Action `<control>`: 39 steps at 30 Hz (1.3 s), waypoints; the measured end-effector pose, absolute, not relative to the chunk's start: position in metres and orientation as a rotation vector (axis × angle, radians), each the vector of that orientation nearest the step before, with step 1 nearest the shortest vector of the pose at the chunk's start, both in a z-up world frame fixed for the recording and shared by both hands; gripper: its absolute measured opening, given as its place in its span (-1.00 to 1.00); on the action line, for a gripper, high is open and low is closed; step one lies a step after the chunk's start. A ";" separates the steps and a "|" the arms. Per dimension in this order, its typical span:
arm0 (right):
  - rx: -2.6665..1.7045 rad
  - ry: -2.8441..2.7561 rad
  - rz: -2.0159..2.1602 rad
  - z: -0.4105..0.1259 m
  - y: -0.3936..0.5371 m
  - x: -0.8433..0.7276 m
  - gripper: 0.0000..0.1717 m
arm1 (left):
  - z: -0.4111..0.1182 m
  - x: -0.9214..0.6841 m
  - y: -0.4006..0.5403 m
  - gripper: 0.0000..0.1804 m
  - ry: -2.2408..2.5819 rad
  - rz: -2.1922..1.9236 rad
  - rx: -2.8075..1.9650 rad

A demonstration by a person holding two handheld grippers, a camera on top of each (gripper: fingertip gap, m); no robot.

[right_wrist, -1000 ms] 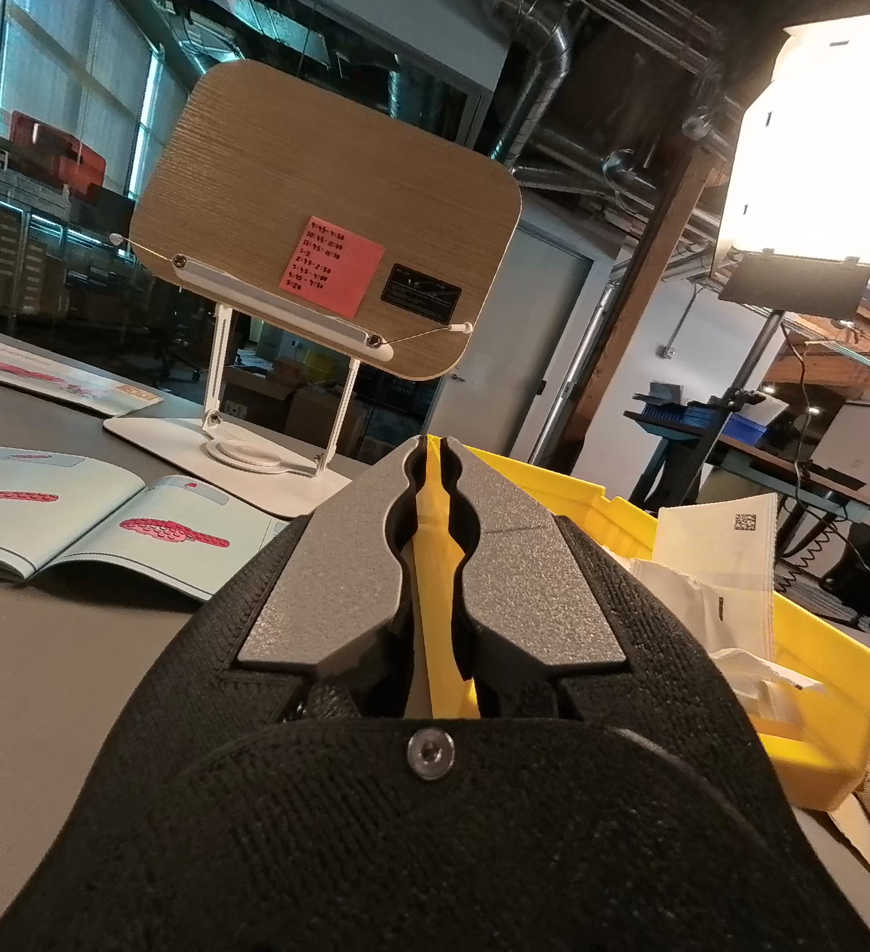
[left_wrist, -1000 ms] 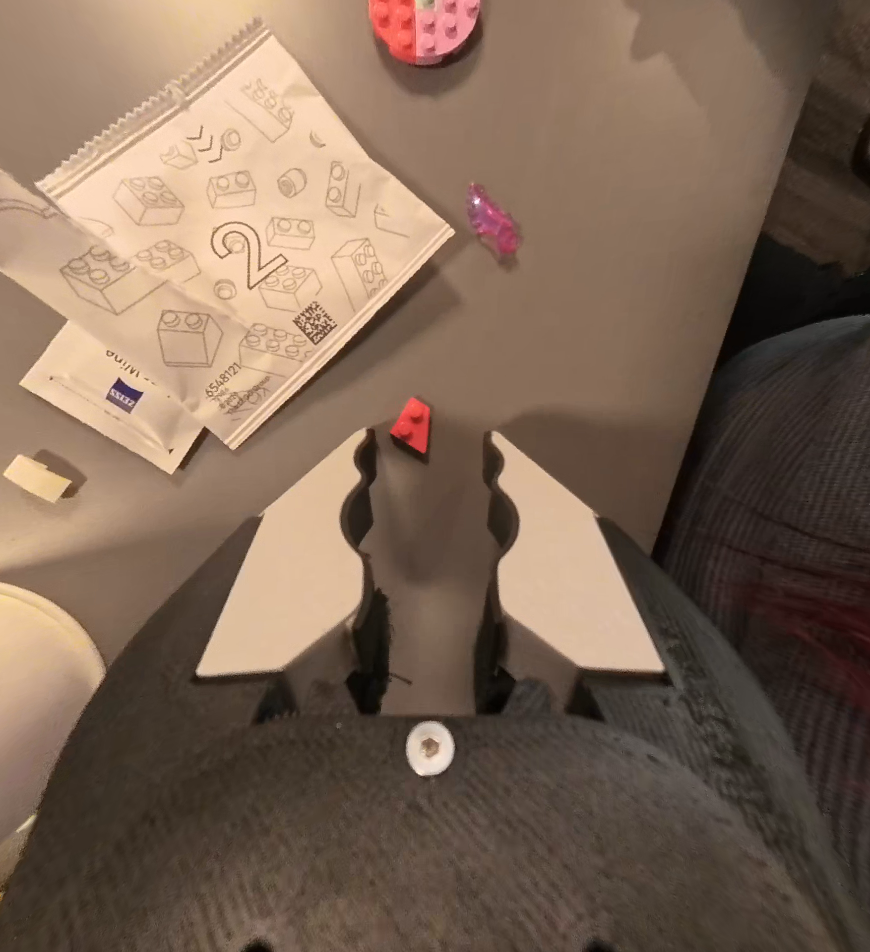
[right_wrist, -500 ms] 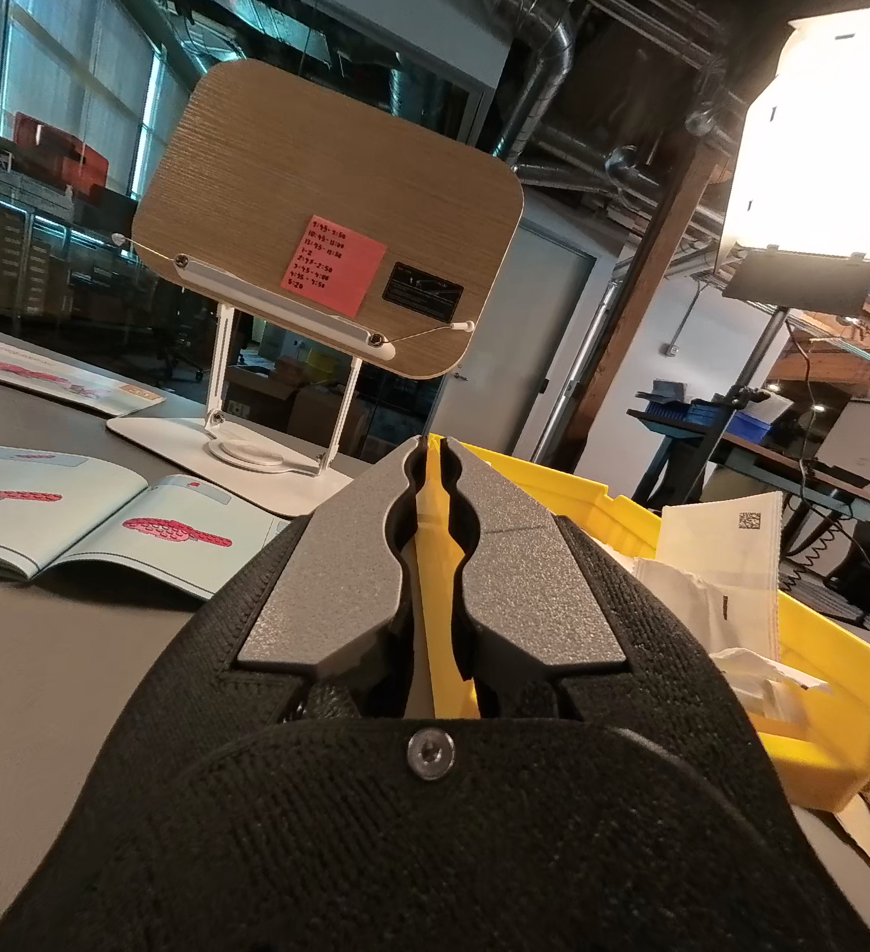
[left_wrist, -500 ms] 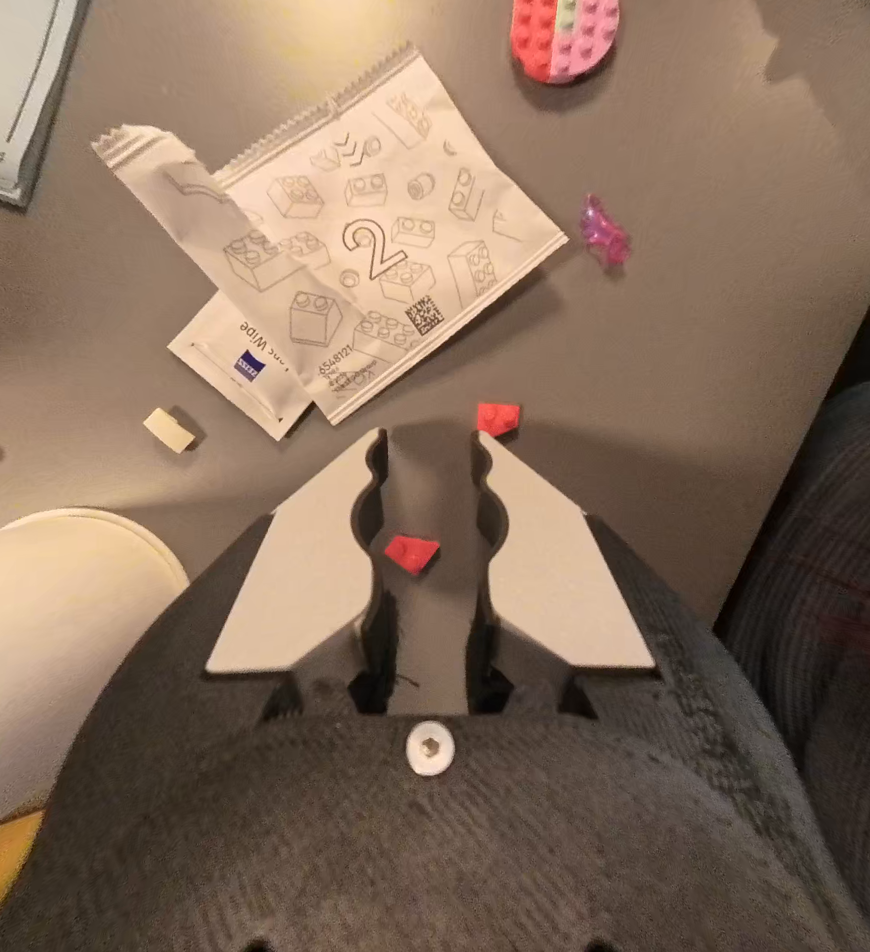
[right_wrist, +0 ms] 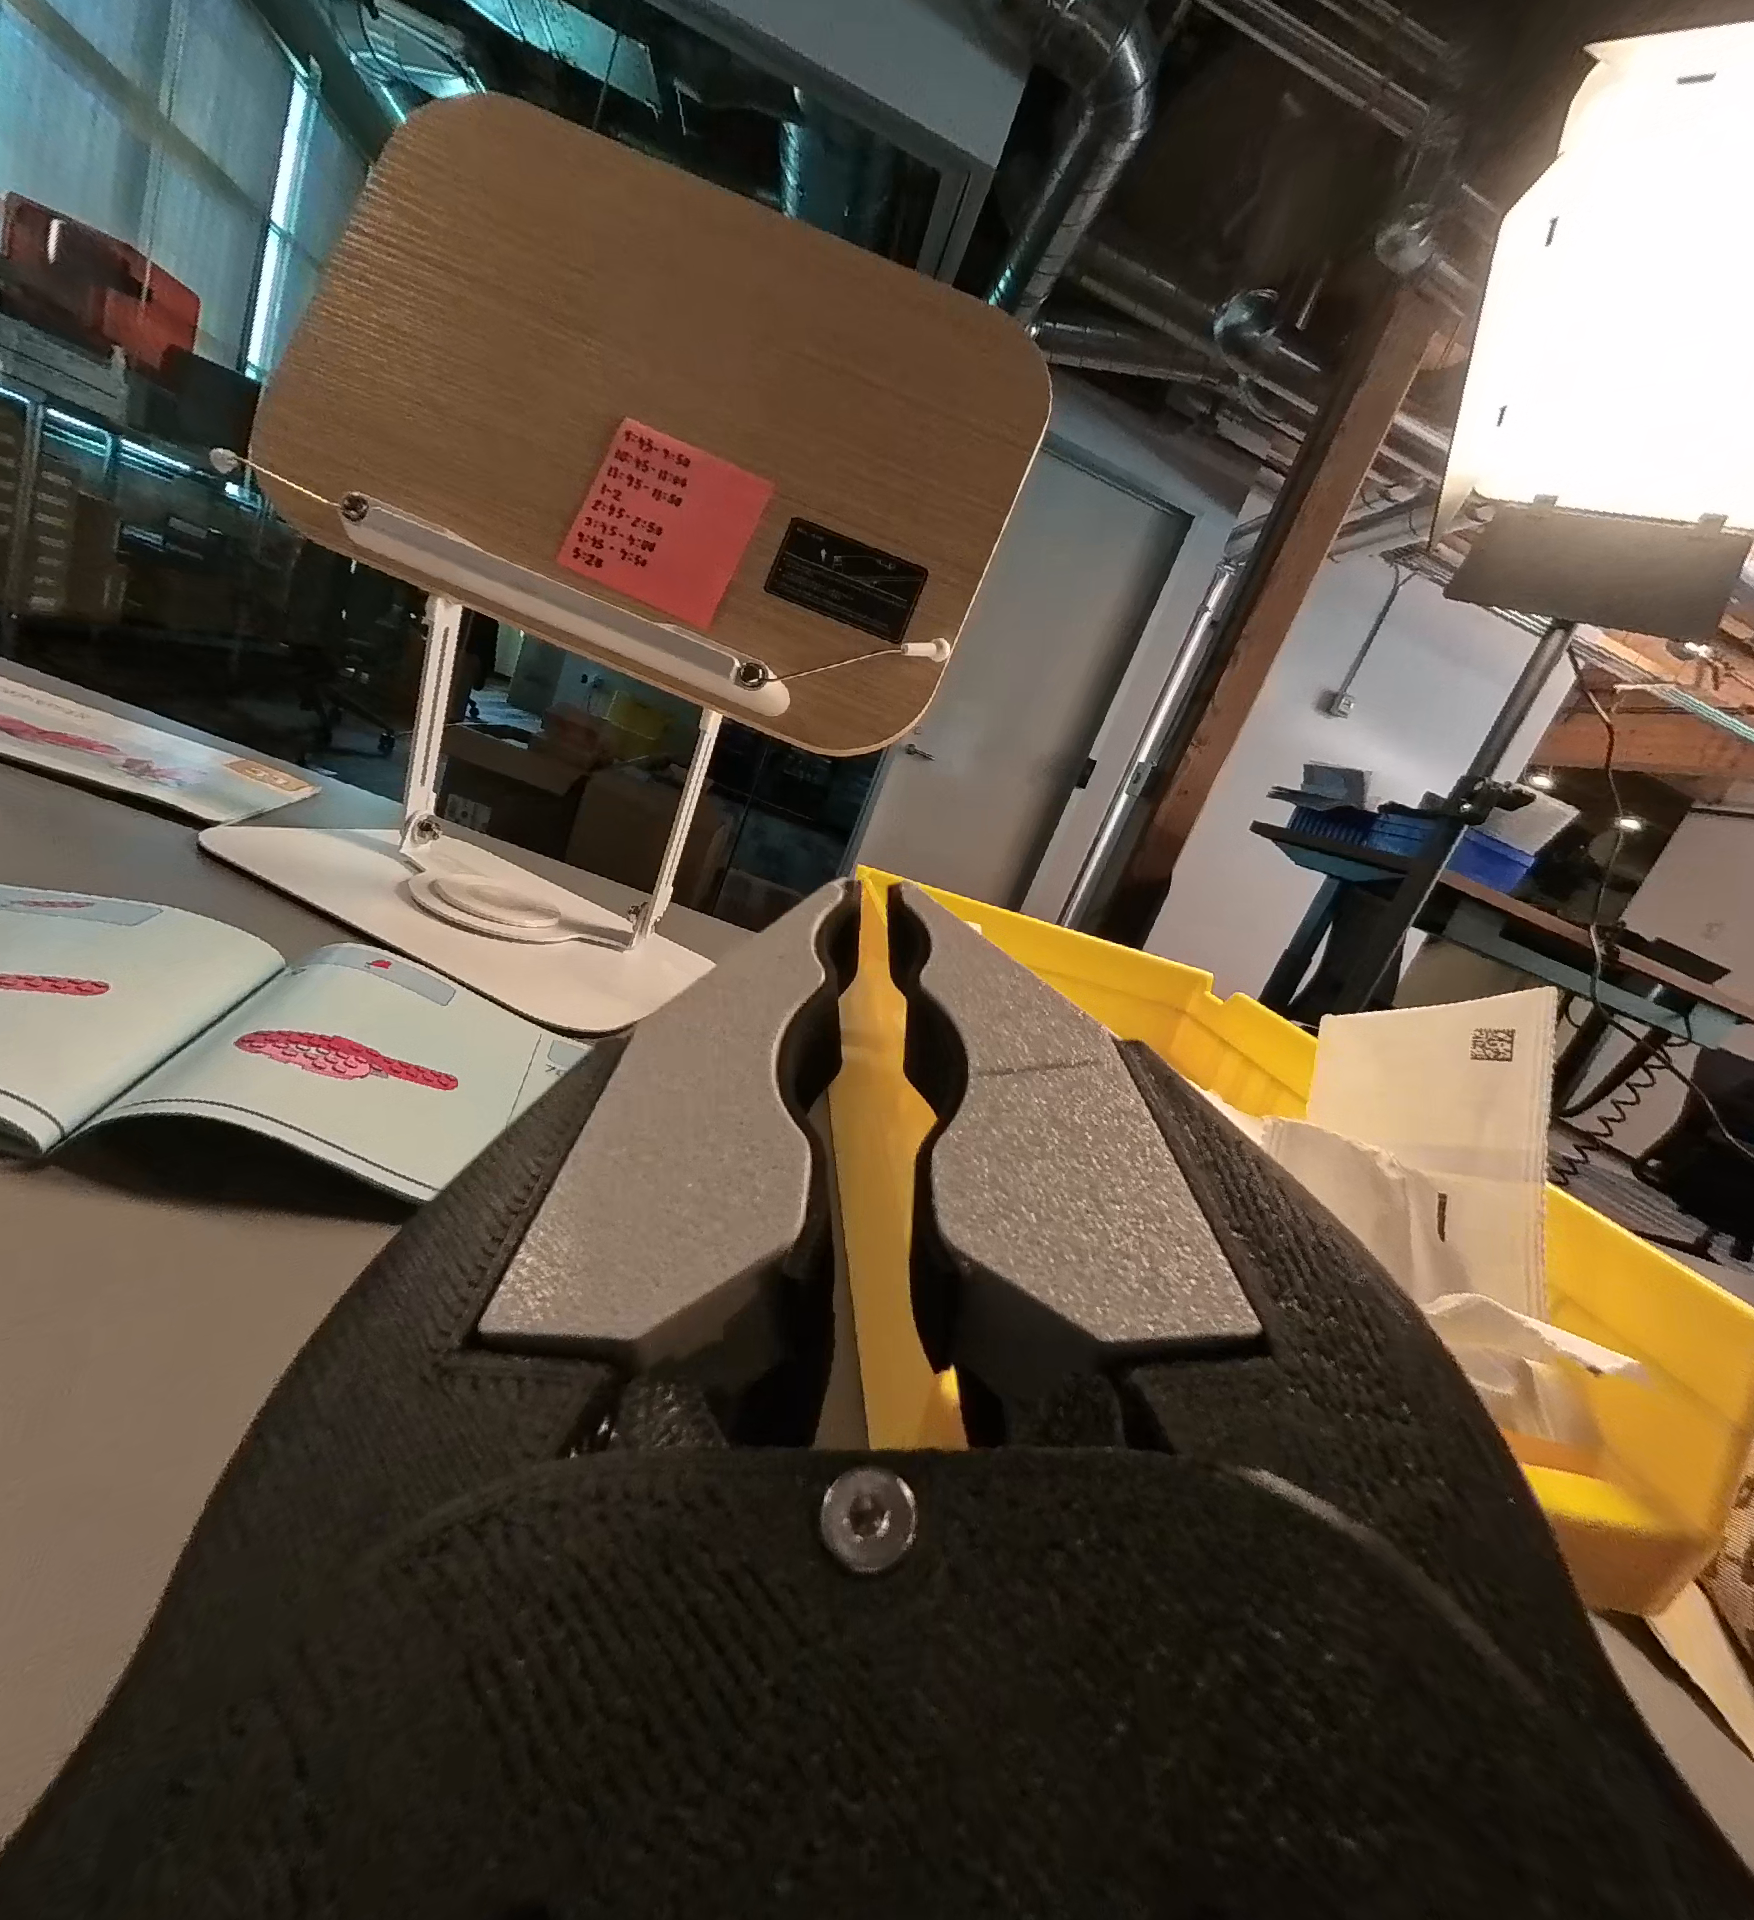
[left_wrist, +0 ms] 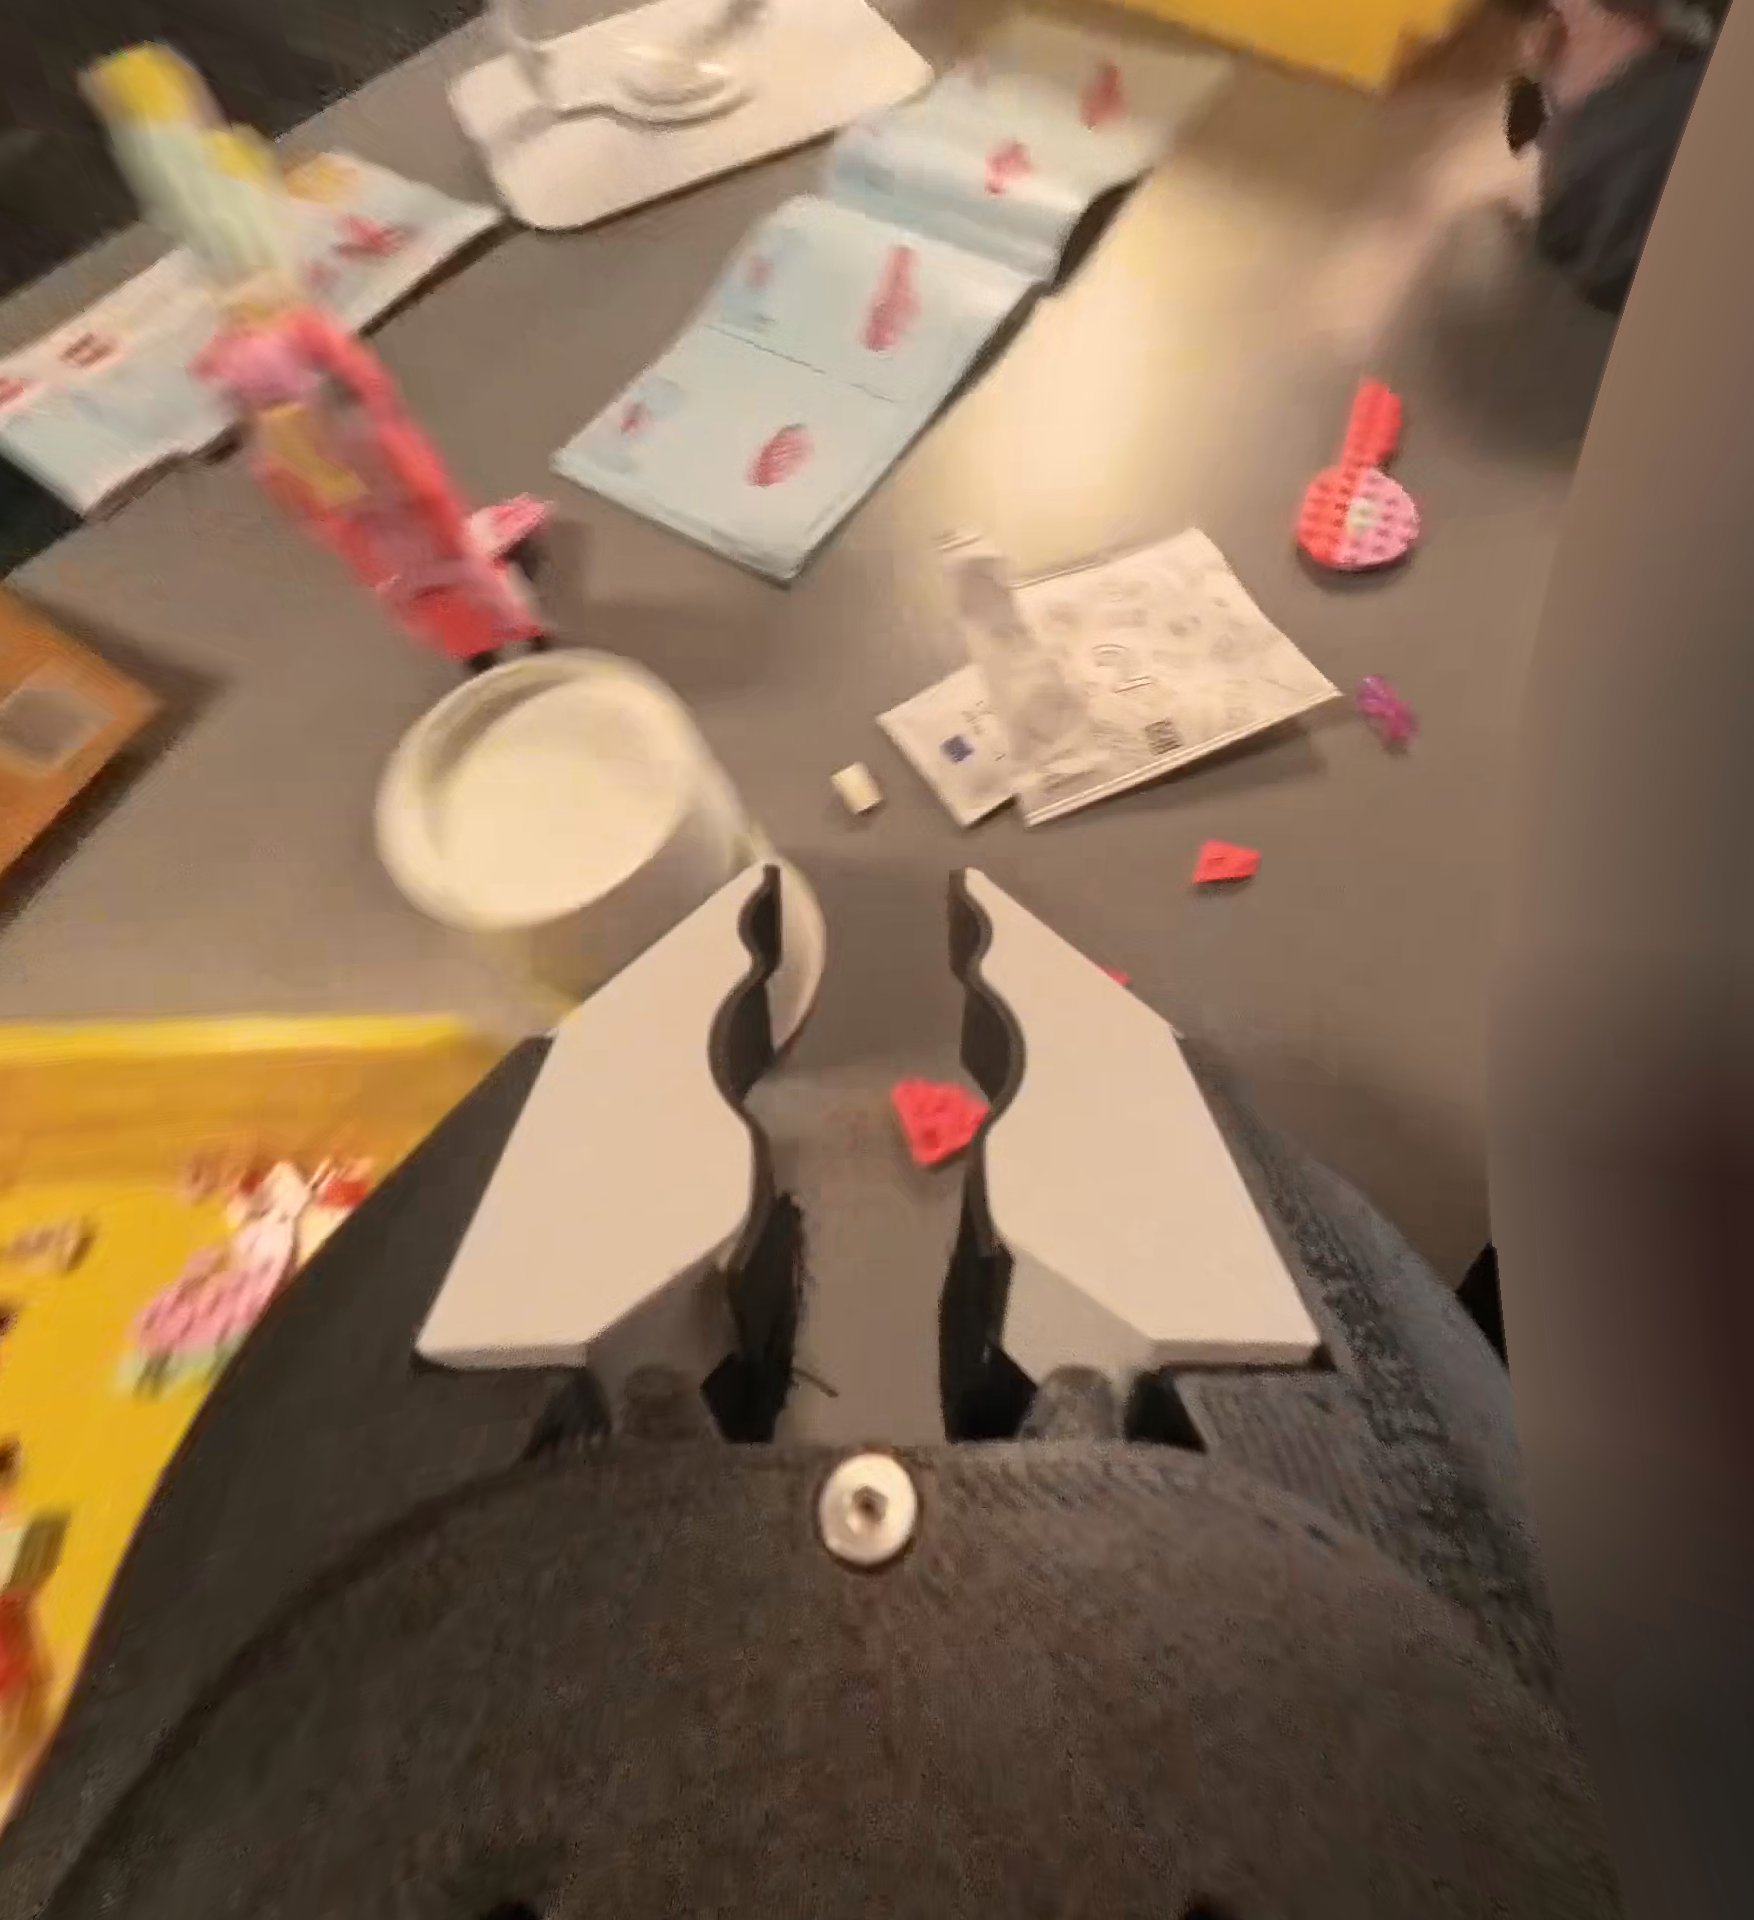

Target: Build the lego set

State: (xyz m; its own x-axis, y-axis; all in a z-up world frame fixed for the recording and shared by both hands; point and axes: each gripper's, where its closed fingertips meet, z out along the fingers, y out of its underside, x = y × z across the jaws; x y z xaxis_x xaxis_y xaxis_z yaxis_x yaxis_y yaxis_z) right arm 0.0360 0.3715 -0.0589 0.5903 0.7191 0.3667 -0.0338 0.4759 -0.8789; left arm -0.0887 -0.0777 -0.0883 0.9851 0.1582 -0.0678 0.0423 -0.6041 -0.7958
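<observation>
Grey and matte, the table (left_wrist: 1216, 997) lay under the left claw (left_wrist: 862, 883), which hovered tilted downward with its fingers parted around nothing. A small red wedge brick (left_wrist: 940, 1117) showed flat on the table between them, a white paper cup (left_wrist: 540, 800) just beside the left tip. The right claw (right_wrist: 875, 896) rested low and level, closed and gripping nothing, against the yellow plastic bin (right_wrist: 1268, 1018).

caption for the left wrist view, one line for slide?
Left gripper, jaws open, above a gray table strewn with red brick pieces.
</observation>
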 end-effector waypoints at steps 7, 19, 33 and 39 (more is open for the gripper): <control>-1.016 -0.802 0.498 -0.062 0.377 0.040 -0.97 | -0.081 -0.216 -0.219 -0.65 -0.670 0.246 -2.295; -1.072 -0.764 0.390 -0.066 0.384 0.047 -0.97 | -0.129 -0.336 -0.254 -0.73 -0.857 0.148 -2.701; -1.092 -0.799 0.339 -0.073 0.387 0.041 -0.97 | -0.184 -0.375 -0.260 -0.89 -0.930 0.282 -2.930; -1.094 -0.801 0.342 -0.074 0.388 0.041 -0.97 | -0.187 -0.366 -0.238 -0.97 -0.958 0.069 -2.845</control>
State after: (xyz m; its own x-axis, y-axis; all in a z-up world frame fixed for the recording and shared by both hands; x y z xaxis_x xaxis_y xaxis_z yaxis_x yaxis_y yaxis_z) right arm 0.0409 0.3876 -0.0737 0.6785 0.6121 0.4060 0.1309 0.4431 -0.8868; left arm -0.3660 -0.2384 -0.1871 0.7965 0.6046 0.0011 0.5983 -0.7880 -0.1455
